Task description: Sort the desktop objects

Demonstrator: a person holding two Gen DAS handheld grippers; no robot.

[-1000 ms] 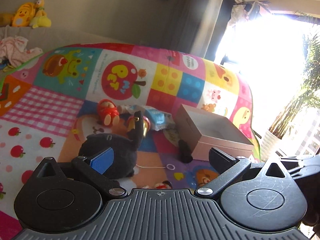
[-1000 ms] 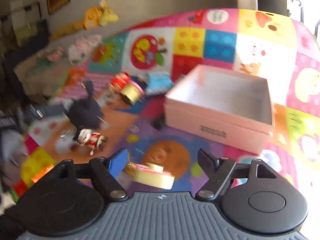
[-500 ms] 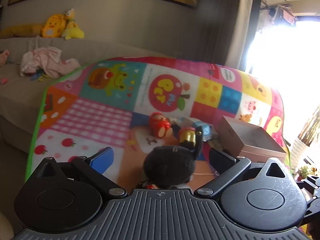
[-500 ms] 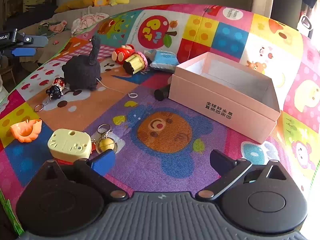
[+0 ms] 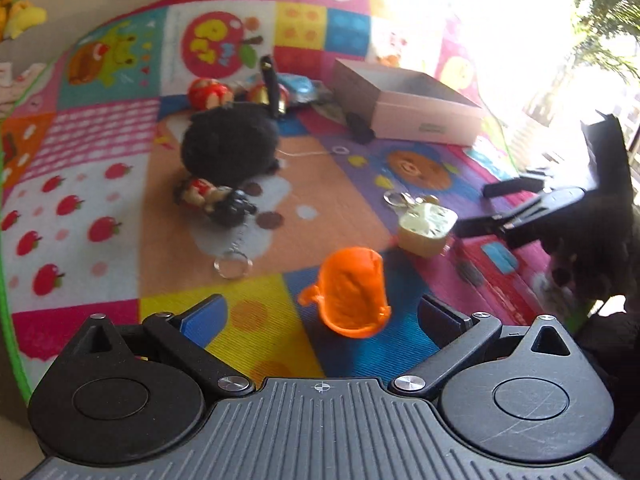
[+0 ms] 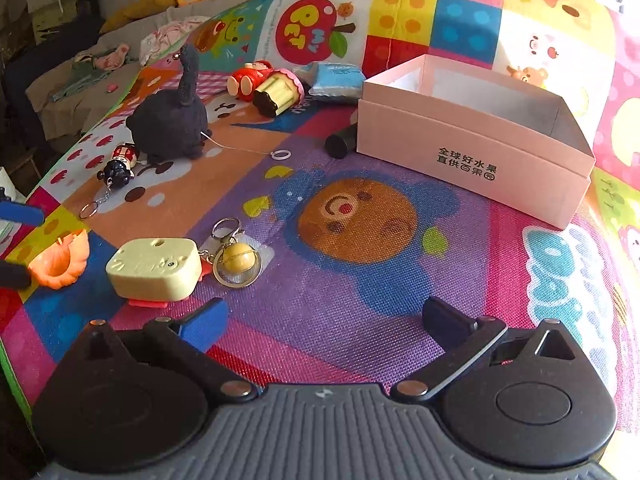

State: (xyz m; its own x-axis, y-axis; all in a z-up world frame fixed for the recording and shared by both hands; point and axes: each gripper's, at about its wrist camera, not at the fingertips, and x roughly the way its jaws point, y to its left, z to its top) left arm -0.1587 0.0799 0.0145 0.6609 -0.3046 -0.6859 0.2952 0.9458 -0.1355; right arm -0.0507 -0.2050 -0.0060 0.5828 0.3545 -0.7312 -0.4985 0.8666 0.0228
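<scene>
Mat (image 5: pixel 120 208) view now over orange toy (image 5: pixel 352 292)

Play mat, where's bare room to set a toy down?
Free: the bear patch between the pink cardboard box and the round yellow keychain; also in front of the open right gripper. Crowded: around the black plush toy and cream block.

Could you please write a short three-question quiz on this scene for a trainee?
1. True or false: the pink box already holds toys.
2. Which lies nearest the left gripper? A) black plush toy B) orange toy C) blue packet
3. Fill in: both grippers, the right gripper included, are ____.

Key: 1 false, its visible interior is bare; 2 B; 3 open.
</scene>
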